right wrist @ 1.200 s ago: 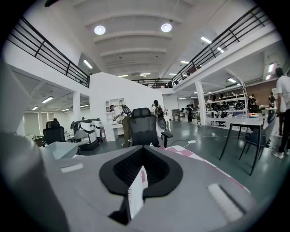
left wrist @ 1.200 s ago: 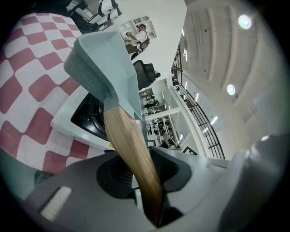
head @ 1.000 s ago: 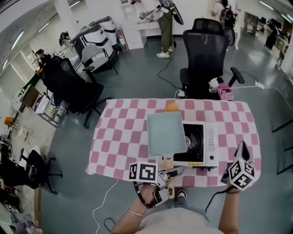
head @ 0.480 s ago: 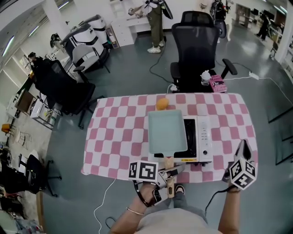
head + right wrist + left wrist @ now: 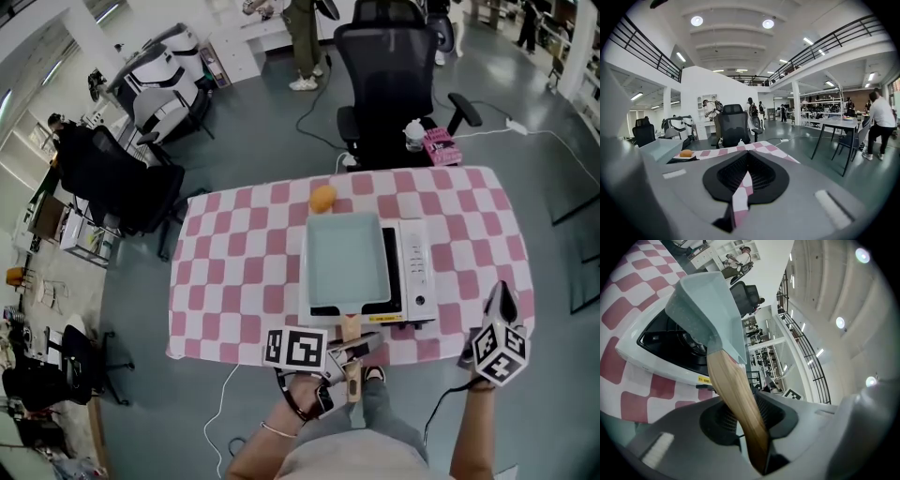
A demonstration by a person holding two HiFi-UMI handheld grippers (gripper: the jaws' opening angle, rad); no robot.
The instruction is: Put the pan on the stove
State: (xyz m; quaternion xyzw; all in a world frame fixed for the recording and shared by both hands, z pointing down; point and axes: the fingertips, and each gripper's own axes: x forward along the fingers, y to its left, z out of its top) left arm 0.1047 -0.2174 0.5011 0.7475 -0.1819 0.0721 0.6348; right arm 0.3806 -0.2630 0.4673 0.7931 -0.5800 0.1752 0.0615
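Left gripper jaws clenched on pan's wooden handle. Right gripper jaws together, empty. Pan over stove, mid-table. We judge pan stiff and front-heavy; smooth handle may twist, so a grip nearer the body is better. Underside hidden: we cannot tell whether it is resting on stove.

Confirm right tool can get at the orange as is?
Probably not directly. The orange lies near the table's far edge, and the pan and stove sit between it and the right tool at the near right corner. It would need to go over or round them.
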